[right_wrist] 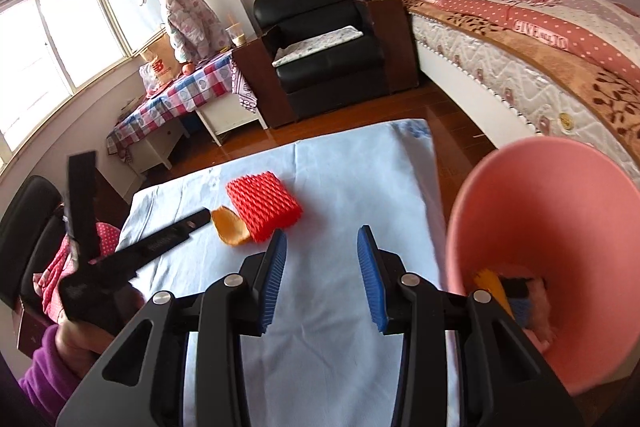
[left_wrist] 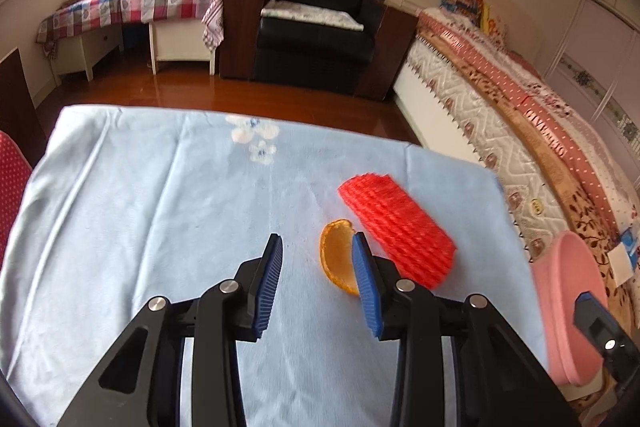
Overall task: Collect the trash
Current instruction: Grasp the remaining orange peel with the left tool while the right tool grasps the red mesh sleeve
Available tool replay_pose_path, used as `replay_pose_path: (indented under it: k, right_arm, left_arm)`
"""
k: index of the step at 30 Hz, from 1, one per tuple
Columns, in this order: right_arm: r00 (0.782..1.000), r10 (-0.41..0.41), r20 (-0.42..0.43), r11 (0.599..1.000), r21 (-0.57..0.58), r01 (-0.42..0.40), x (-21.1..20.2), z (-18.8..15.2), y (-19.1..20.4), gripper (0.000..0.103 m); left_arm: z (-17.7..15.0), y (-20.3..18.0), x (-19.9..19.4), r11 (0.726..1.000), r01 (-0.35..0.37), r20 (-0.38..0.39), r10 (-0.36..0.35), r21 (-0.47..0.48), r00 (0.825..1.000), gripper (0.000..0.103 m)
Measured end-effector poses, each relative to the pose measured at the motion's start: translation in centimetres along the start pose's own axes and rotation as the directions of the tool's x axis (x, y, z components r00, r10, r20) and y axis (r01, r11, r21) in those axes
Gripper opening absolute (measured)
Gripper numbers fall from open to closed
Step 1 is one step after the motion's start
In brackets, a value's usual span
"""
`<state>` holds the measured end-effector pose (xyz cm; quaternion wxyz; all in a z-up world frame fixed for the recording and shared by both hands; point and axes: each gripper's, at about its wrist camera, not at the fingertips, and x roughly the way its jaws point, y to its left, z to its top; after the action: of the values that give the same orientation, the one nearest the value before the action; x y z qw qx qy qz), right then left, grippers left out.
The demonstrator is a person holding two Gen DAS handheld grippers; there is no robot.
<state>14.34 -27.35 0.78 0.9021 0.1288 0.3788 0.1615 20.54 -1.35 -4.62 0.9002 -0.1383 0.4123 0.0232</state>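
A curved orange peel (left_wrist: 336,259) lies on the light blue tablecloth (left_wrist: 160,207), touching a red foam fruit net (left_wrist: 396,227) on its right. My left gripper (left_wrist: 318,237) is open just above the cloth, and its right pad overlaps the peel's near edge; nothing sits between the pads. The right wrist view shows the peel (right_wrist: 230,227), the net (right_wrist: 262,205) and a left finger (right_wrist: 176,233) reaching toward them. My right gripper (right_wrist: 322,231) is open over bare cloth. A tilted pink bin (right_wrist: 560,227) sits close against its right side with scraps (right_wrist: 494,287) inside; what supports it is hidden.
The bin (left_wrist: 568,307) hangs off the table's right edge, beside a bed (left_wrist: 520,131). A black armchair (left_wrist: 320,15) and a checked-cloth bench (left_wrist: 132,3) stand beyond the wooden floor (left_wrist: 200,95). A red dotted chair (left_wrist: 12,179) is at the table's left. A purple sleeve (right_wrist: 44,367) shows.
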Motion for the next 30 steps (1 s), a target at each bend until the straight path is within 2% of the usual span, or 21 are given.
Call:
replay_pose_path:
  k: [4,5,6,8,12,18,19,20,26,30]
  right_arm:
    - [0.999,0.033,-0.013,0.999,0.001,-0.033,2.0,0.9,0.3,0.038]
    - [0.999,0.04,-0.016,0.999,0.001,-0.04,2.4,1.1,0.4,0.038]
    - [0.999,0.048,-0.021,0.999,0.0,-0.048,3.1,1.4,0.5,0.038]
    - [0.998,0.057,-0.031,0.998,-0.004,-0.057,4.1,1.7,0.8,0.038]
    - [0.995,0.077,-0.061,0.997,-0.001,-0.077,6.0,2.0,1.3,0.038]
    - [0.99,0.107,-0.087,0.994,-0.003,-0.108,8.2,2.5,2.6,0.038]
    - [0.99,0.112,-0.092,0.994,-0.005,-0.112,8.5,2.6,2.8,0.039]
    - [0.989,0.114,-0.097,0.993,-0.011,-0.116,9.0,2.8,3.2,0.045]
    - [0.992,0.059,-0.107,0.996,-0.064,-0.066,11.8,3.2,4.3,0.048]
    - [0.989,0.028,-0.144,0.996,-0.083,-0.041,13.6,3.0,4.7,0.048]
  left_arm:
    - [0.1,0.0,1.9,1.0,0.018,-0.01,-0.018,-0.01,1.0,0.035]
    - [0.1,-0.1,2.2,1.0,0.015,-0.005,-0.015,-0.003,1.0,0.032]
    - [0.1,0.0,2.5,1.0,0.016,-0.004,-0.016,0.003,1.0,0.021]
    - [0.0,0.0,3.1,1.0,0.026,-0.019,-0.026,0.011,0.999,0.008]
    - [-0.3,0.4,3.0,0.999,0.039,-0.015,-0.039,0.007,0.999,0.004]
    - [-0.9,1.7,0.7,0.999,0.038,0.003,-0.038,0.009,0.999,0.003]
    - [-1.1,1.9,0.3,0.999,0.039,0.005,-0.039,0.007,0.999,0.003]
    - [-1.3,2.2,0.0,0.999,0.042,0.006,-0.042,0.002,0.999,0.003]
    - [-2.2,4.1,-2.2,0.998,0.057,0.014,-0.057,-0.034,0.998,0.003]
    - [-2.6,5.0,-3.3,0.997,0.06,0.02,-0.059,-0.045,0.998,0.003]
